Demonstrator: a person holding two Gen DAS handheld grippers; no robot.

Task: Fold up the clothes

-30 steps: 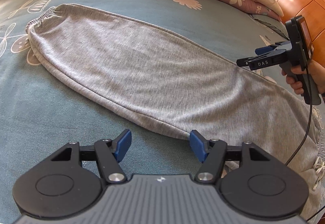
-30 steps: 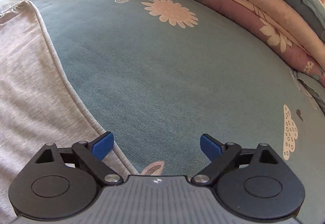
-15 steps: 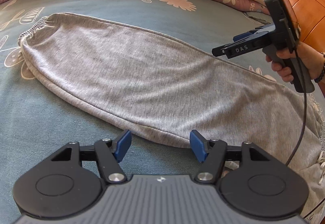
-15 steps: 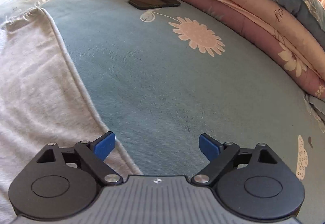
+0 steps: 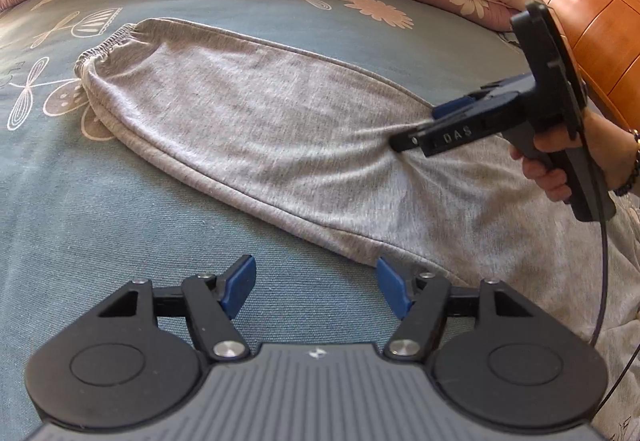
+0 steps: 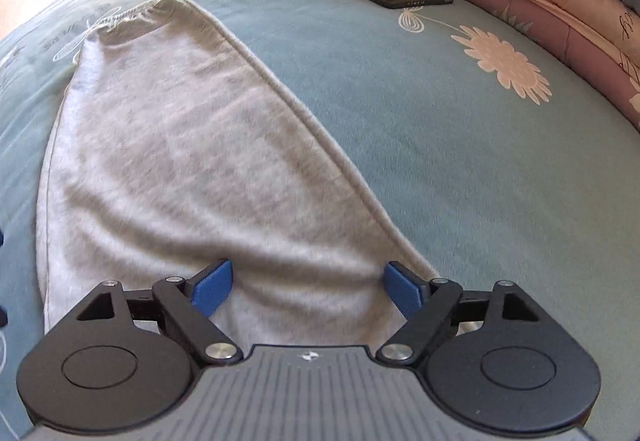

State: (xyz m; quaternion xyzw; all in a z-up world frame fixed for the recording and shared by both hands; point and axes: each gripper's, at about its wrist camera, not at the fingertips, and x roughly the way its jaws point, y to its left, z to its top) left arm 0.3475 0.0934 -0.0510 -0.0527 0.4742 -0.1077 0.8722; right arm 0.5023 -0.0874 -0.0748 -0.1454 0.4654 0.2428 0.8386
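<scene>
Two jaws on approach, nothing gripped yet

Grey sweatpants point(image 5: 280, 137) lie flat on bed point(image 5: 100, 209). Right gripper point(image 6: 306, 287): jaws wide but closing, fabric between, pads not pressing. Left gripper point(image 5: 314, 287): jaws apart and opening, pants edge just ahead, only bed between. Suggest grabbing both layers at the edge before lifting. No containers in view.

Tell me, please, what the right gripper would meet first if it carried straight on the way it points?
Most likely the grey trousers: the right gripper, its jaws closing, already has that cloth bunched between its fingers, with the bedsheet under it.
</scene>
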